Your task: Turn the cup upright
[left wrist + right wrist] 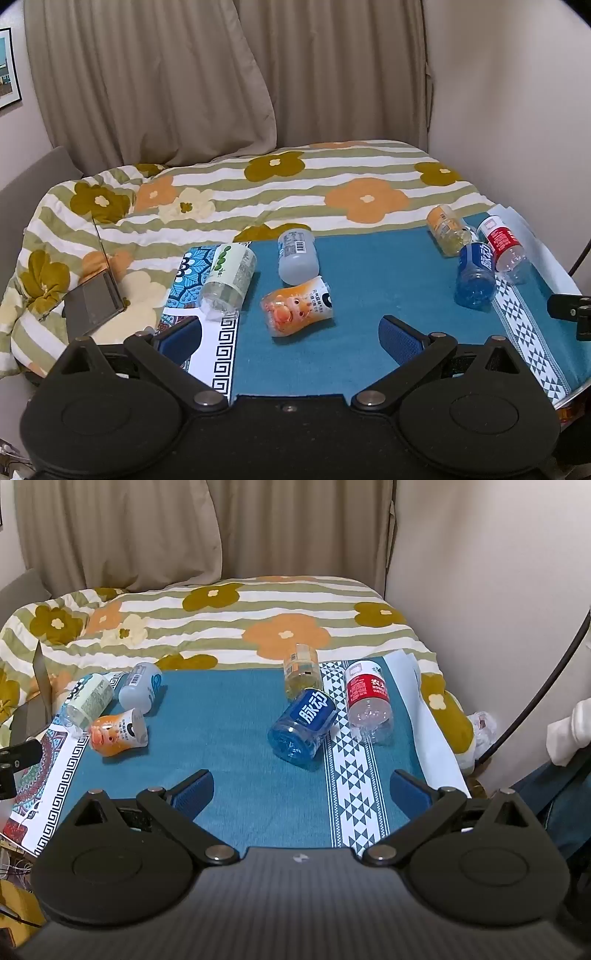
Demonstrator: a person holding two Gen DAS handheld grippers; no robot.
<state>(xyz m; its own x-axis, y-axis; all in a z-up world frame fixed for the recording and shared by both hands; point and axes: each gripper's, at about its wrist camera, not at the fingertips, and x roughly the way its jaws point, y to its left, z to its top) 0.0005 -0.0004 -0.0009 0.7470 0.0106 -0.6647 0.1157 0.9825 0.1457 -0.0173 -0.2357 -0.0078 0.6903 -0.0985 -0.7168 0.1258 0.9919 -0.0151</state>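
Several cut-bottle cups lie on their sides on the blue cloth [369, 288]. On the left: an orange cartoon cup [297, 306], a grey cup [298, 256] and a green-white cup [231, 277]. On the right: a blue cup [475, 275], a red-label cup [504, 243] and a yellow cup [447, 229]. In the right wrist view the blue cup [303, 723], red-label cup [367, 699], yellow cup [302, 672] and orange cup [118, 733] show too. My left gripper [291, 339] is open, just short of the orange cup. My right gripper [301, 790] is open, just short of the blue cup.
The cloth covers a small table against a bed with a flowered striped quilt [295, 184]. A grey device with an antenna [94, 301] lies on the quilt at the left. A wall [517, 110] stands at the right and curtains [184, 74] at the back.
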